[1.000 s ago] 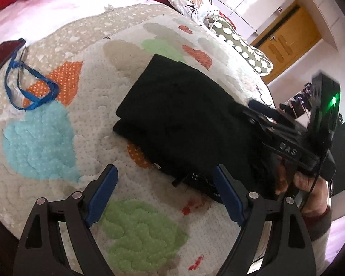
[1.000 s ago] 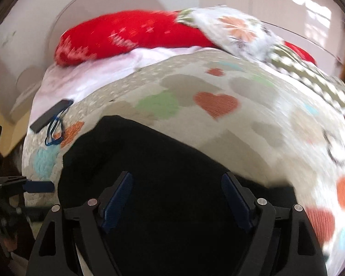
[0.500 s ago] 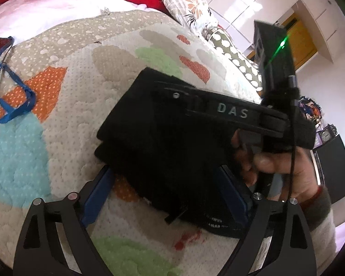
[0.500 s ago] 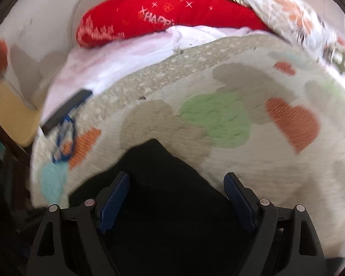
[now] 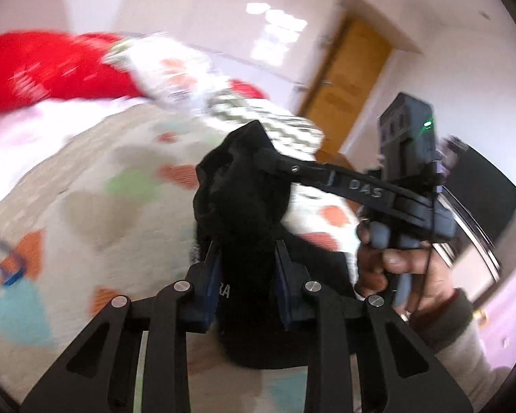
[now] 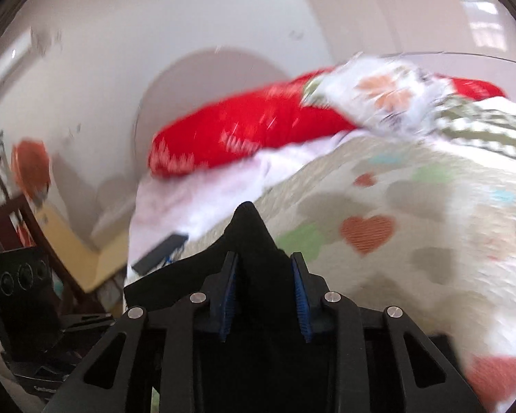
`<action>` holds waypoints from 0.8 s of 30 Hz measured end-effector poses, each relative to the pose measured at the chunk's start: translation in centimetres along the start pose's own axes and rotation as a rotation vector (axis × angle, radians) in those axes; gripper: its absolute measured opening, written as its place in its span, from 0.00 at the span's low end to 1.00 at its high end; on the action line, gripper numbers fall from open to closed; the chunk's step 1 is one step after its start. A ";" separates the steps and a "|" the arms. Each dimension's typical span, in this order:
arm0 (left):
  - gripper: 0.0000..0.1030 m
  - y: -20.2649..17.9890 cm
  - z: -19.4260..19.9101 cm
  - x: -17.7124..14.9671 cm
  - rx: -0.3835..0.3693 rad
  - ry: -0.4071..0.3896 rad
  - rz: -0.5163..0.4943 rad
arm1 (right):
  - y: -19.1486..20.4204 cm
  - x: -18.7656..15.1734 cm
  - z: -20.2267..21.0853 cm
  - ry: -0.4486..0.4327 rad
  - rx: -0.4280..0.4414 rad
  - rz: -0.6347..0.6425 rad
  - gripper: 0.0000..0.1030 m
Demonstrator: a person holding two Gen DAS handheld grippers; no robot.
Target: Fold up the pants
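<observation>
White walls and a wooden door [image 5: 347, 79] frame a bed whose quilt [image 5: 96, 186], stitched with hearts in orange, green, grey and teal, fills the lower left of the left wrist view. At its far edge lie a red pillow [image 6: 244, 130] and a floral pillow [image 6: 385, 93]. The black pants [image 5: 244, 206], soft and bunched, hang lifted above the quilt near the frame's centre. The left gripper [image 5: 247, 265] is closing, its blue pads pinching a thick fold of them. The right gripper [image 6: 264, 282], held in a hand [image 5: 399, 272] at the right, is closing too, clamped on another peak of the cloth [image 6: 251, 234]. Bare quilt lies all around.
</observation>
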State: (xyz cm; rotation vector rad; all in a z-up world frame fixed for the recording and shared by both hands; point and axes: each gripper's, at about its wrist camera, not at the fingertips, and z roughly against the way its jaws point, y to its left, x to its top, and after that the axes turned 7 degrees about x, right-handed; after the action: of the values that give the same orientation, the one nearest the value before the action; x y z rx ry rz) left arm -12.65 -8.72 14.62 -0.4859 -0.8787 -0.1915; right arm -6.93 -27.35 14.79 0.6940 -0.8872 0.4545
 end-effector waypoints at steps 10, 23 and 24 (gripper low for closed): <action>0.27 -10.2 -8.3 -5.8 -0.235 0.309 -0.217 | -8.6 -10.1 13.6 -0.133 -0.316 -0.388 0.49; 0.80 -5.0 -4.1 -2.3 -0.161 0.193 -0.321 | -6.6 -14.5 16.2 -0.141 -0.257 -0.479 0.80; 0.80 -4.3 -4.6 -2.3 -0.129 0.197 -0.319 | -6.6 -14.5 15.5 -0.121 -0.273 -0.481 0.80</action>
State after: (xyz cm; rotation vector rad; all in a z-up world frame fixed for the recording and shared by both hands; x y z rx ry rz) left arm -12.46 -14.75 11.81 -0.4358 -0.7490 -0.5817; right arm -19.43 -44.14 7.35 0.6597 -0.8413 -0.1369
